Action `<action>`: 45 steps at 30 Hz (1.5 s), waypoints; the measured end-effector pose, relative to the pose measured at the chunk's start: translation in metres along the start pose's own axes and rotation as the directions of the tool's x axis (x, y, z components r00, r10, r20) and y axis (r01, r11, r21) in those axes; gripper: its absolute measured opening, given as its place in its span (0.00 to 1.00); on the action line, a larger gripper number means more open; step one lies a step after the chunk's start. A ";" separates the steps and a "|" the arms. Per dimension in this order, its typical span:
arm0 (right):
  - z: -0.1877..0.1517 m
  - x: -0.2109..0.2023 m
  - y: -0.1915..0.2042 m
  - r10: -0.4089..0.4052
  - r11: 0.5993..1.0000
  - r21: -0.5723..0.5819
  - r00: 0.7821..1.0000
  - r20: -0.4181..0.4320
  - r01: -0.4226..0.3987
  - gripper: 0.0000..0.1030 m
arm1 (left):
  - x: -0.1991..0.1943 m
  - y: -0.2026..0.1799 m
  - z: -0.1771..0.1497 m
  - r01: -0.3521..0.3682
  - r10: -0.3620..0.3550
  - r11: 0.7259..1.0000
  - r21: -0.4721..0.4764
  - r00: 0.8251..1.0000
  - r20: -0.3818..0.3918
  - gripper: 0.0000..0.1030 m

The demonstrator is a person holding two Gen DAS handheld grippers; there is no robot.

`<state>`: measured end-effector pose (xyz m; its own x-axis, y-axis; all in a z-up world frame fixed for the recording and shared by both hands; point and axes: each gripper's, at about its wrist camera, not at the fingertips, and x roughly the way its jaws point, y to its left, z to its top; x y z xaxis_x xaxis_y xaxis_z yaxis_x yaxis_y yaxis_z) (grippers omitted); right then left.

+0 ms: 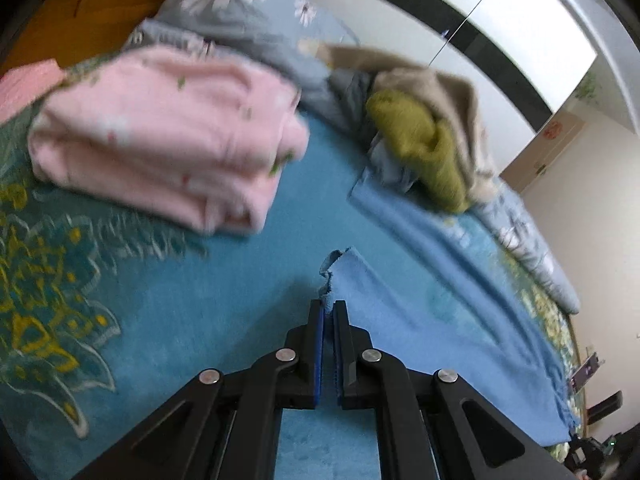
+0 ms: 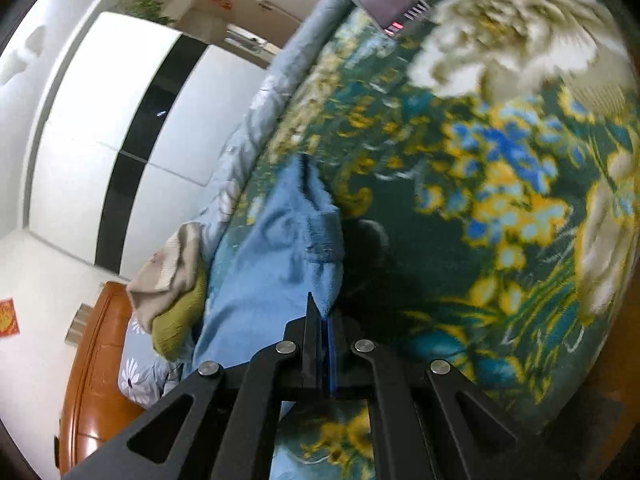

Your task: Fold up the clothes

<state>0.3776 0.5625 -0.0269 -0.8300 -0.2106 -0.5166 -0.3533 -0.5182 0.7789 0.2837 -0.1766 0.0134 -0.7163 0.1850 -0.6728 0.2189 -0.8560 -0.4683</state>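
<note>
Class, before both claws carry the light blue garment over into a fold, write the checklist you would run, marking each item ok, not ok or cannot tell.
1. Left claw shut on an edge of the light blue garment: ok.
2. Right claw shut on the garment's edge: ok.
3. Garment free of the olive-and-beige pile: cannot tell; its far end reaches the pile.
4. Folded pink stack clear of the garment: ok.
5. Cloth smooth between the claws: cannot tell.
</note>
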 end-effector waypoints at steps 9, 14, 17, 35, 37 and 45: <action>0.009 -0.009 0.044 0.070 0.996 -0.059 0.997 0.013 -0.069 0.02 | -0.003 -0.016 0.038 0.017 -0.016 0.999 -0.043 1.000 0.024 0.04; 0.037 0.009 0.074 0.057 0.995 -0.082 0.998 0.012 -0.056 0.02 | 0.042 -0.033 0.079 -0.008 0.008 0.995 -0.104 1.000 0.000 0.04; 0.059 0.031 0.087 0.035 0.997 -0.075 0.999 -0.004 -0.035 0.02 | 0.080 -0.045 0.104 -0.035 0.032 0.993 -0.111 0.999 -0.028 0.04; 0.127 0.196 0.082 -0.172 0.985 -0.025 0.977 -0.128 0.171 0.02 | 0.265 -0.089 0.168 -0.288 0.286 0.958 0.005 0.947 -0.145 0.04; 0.128 0.203 0.075 -0.174 0.985 -0.005 0.976 -0.134 0.175 0.02 | 0.265 -0.084 0.168 -0.272 0.270 0.962 0.004 0.952 -0.145 0.05; 0.126 0.202 0.084 -0.201 0.978 -0.075 0.972 -0.124 0.193 0.03 | 0.233 -0.069 0.151 -0.159 0.162 0.987 0.027 0.978 -0.134 0.05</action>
<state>0.1262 0.5805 -0.0210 -0.6819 -0.2034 -0.7026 -0.4735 -0.6094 0.6360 0.0016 -0.1478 -0.0247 -0.5765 0.1070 -0.8100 0.3127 -0.8871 -0.3397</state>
